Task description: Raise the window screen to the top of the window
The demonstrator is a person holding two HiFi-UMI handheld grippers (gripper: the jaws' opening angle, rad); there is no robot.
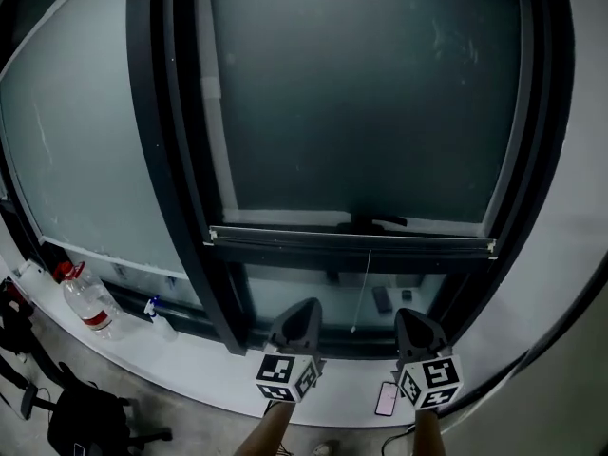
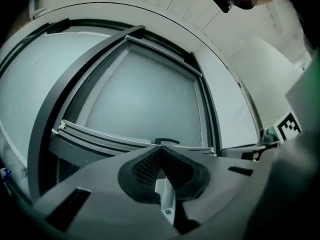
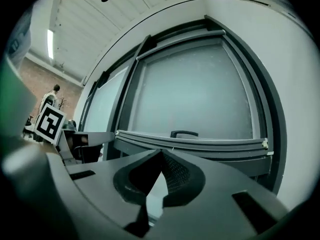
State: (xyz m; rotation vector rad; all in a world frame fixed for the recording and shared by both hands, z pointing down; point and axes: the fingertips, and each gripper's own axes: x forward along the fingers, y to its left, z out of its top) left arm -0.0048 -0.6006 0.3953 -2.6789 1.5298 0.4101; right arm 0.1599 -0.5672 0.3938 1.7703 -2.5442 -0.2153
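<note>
Left tool (image 1: pixel 309 304) and right tool (image 1: pixel 407 314), both closed empty, hang below the window screen (image 1: pixel 370 93).

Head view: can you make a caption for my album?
Left tool and right tool, both shut, point toward the bottom bar of the window screen.

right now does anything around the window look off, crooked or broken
Nothing stands out. The screen's bottom bar sits about level across the window frame, its cord hangs loose and untangled, and no damage or spill shows.
</note>
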